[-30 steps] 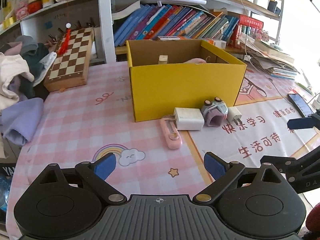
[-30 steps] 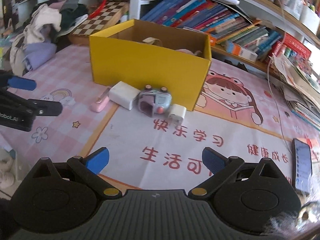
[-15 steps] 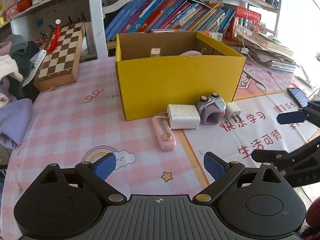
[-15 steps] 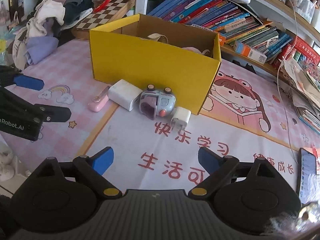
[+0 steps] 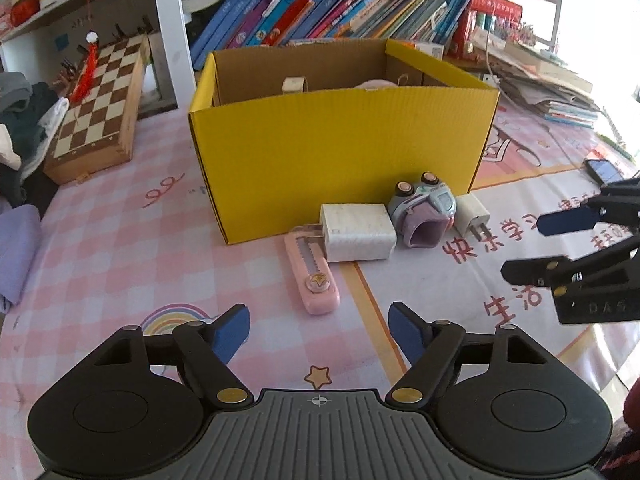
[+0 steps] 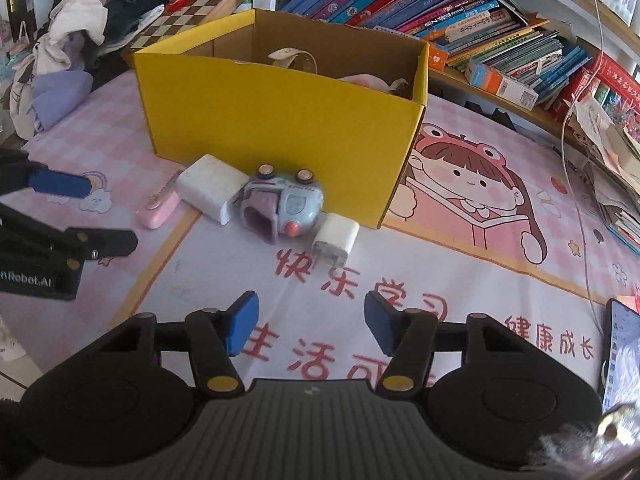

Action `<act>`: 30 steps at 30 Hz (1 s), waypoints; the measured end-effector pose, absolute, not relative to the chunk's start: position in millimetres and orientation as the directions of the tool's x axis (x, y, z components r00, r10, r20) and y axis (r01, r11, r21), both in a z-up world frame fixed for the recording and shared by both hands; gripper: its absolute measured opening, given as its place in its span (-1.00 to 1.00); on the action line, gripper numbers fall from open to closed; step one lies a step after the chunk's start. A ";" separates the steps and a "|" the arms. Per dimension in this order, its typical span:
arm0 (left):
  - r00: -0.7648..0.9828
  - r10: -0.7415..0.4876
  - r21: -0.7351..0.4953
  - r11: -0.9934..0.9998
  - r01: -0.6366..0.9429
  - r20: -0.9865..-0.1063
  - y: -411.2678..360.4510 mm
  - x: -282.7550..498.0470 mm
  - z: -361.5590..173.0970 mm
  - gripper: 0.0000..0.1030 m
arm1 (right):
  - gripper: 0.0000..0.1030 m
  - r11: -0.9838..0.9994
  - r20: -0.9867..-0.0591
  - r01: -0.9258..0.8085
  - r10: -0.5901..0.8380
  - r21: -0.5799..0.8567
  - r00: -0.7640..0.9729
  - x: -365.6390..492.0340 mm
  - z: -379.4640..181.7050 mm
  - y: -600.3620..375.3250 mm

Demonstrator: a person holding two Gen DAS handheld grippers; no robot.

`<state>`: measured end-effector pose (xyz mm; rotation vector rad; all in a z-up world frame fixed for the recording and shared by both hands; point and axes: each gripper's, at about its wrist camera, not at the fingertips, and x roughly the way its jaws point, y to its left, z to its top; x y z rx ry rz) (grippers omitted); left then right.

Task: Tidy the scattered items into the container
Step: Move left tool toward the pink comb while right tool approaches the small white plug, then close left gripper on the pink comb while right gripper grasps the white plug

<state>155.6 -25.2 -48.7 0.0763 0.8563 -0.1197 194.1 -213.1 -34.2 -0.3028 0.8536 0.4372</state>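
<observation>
Left tongs (image 5: 318, 330) closing, empty, aligned behind pink cutter (image 5: 312, 276); right tongs (image 6: 306, 322) closing, empty, behind plug (image 6: 335, 240), sized for pickup.

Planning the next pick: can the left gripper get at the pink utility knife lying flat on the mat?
Probably yes: the left gripper, jaws closing and empty, faces the pink utility knife across bare mat.
</observation>
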 end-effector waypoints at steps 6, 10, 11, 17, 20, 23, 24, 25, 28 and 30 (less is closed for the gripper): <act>0.639 -0.054 0.024 0.993 0.113 -0.767 -26.1 172.0 -54.1 0.35 | 0.10 0.855 -0.786 -0.512 0.264 -0.077 0.559 213.0 -38.3 -213.0; 0.627 -0.048 0.010 0.996 0.088 -0.778 -23.4 181.5 -58.5 0.18 | 0.06 0.847 -0.793 -0.526 0.271 -0.073 0.546 224.8 -41.5 -212.5; 0.622 -0.048 0.005 0.997 0.083 -0.782 -23.1 183.9 -59.9 0.11 | 0.04 0.845 -0.794 -0.529 0.272 -0.073 0.543 227.6 -42.3 -212.4; 0.601 -0.040 0.008 0.997 0.077 -0.798 -26.3 196.9 -69.3 -0.03 | 0.03 0.840 -0.802 -0.538 0.276 -0.065 0.529 244.3 -46.2 -214.4; 0.605 -0.034 0.019 0.996 0.082 -0.796 -27.6 200.3 -70.5 -0.14 | 0.03 0.837 -0.806 -0.544 0.281 -0.059 0.521 251.6 -48.5 -214.8; 0.609 -0.032 0.020 0.997 0.078 -0.793 -26.4 202.1 -70.2 -0.27 | 0.02 0.833 -0.808 -0.551 0.288 -0.053 0.513 257.3 -51.2 -213.3; 0.610 -0.031 0.020 0.997 0.076 -0.791 -25.6 202.4 -70.0 -0.34 | 0.02 0.832 -0.809 -0.553 0.290 -0.051 0.511 259.2 -52.2 -212.8; 0.611 -0.029 0.020 0.997 0.074 -0.791 -24.3 202.6 -69.8 -0.38 | 0.01 0.831 -0.811 -0.554 0.292 -0.047 0.507 261.2 -53.3 -212.4; 0.607 -0.028 0.019 0.997 0.070 -0.794 -20.8 203.5 -68.8 -0.50 | -0.04 0.831 -0.817 -0.555 0.296 -0.034 0.494 267.0 -56.3 -211.3; 0.605 -0.031 0.017 0.997 0.073 -0.796 -20.3 204.3 -68.5 -0.50 | -0.11 0.831 -0.822 -0.556 0.300 -0.024 0.485 270.3 -58.3 -210.8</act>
